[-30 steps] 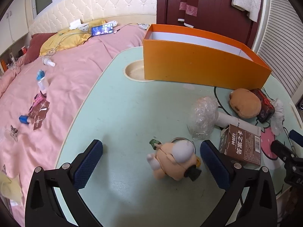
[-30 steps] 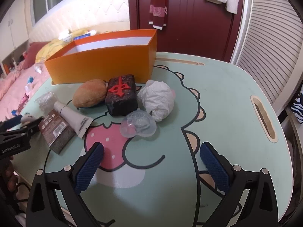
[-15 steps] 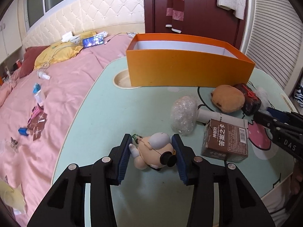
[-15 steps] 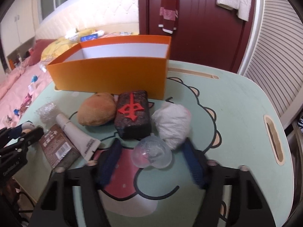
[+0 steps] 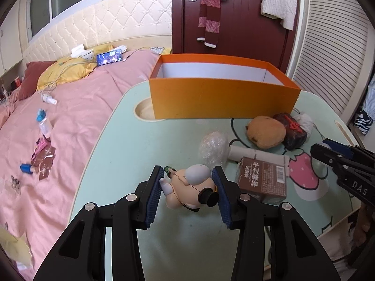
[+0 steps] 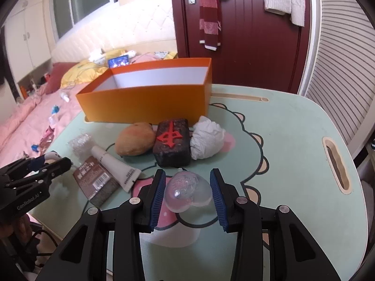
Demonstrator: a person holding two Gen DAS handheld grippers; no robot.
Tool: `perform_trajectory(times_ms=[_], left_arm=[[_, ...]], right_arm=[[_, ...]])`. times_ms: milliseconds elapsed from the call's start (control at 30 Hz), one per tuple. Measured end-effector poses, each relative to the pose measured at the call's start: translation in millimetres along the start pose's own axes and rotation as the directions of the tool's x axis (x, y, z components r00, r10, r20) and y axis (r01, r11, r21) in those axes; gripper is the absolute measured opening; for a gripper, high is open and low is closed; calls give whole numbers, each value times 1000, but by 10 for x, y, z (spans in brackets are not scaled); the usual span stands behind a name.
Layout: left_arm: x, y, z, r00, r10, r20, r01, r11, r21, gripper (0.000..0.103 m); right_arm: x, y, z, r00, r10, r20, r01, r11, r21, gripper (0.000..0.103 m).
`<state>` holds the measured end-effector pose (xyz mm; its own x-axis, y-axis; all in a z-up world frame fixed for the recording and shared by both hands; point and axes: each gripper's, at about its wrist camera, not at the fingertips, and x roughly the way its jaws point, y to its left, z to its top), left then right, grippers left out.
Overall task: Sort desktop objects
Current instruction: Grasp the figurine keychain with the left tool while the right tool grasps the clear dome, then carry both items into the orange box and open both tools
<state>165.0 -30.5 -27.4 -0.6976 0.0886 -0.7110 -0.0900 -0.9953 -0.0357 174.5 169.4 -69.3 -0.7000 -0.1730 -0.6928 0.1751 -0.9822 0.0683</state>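
Note:
My left gripper (image 5: 188, 175) is shut on a small plump figurine (image 5: 191, 188) with a black top hat, held just above the green table (image 5: 131, 154). My right gripper (image 6: 187, 175) is shut on a clear plastic shell (image 6: 186, 192), lifted off the table. An open orange box (image 5: 222, 93) stands at the back; it also shows in the right wrist view (image 6: 145, 98). On the table lie a brown plush (image 6: 134, 141), a dark block with a red character (image 6: 172, 145), a crumpled white tissue (image 6: 206, 140), a white tube (image 6: 114, 167), a brown carton (image 6: 96, 181) and a bubble-wrap wad (image 6: 80, 144).
A pink bed (image 5: 58, 128) with small items borders the table on the left. A dark red door (image 6: 253, 30) and a slatted wall (image 6: 344, 65) stand behind. The table has a round cup recess (image 5: 144, 111) and a slot handle (image 6: 336, 164) at the right edge.
Both grippers went from wide open to shut: the left closed on the figurine, the right closed on the clear shell. Both have risen and tilted up, showing more of the room.

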Motion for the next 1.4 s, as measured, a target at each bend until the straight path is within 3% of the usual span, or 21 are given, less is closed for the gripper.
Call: perform_trajectory(times_ms=[333,767,1100,1400], left_arm=[[-71,-13,305,1000,-29,8,29,1000,-11,45],[-31,-41,1071,992,-82,94,85,996,-23,45],[412,-99,1464,994,-91,52,92,996,-15,45],[774,-148,1563,996,-89,-10,89,996,-15,45]], right_arm=[[9,114,201,999,22,30,-21,1000,-14,38],[96,111,692,995,47,84,-46,999,-9,38],[388,98,1087,996,65,67,-66,998,11,38],[690,92,1242,998,57,22,-57,998,14,38]])
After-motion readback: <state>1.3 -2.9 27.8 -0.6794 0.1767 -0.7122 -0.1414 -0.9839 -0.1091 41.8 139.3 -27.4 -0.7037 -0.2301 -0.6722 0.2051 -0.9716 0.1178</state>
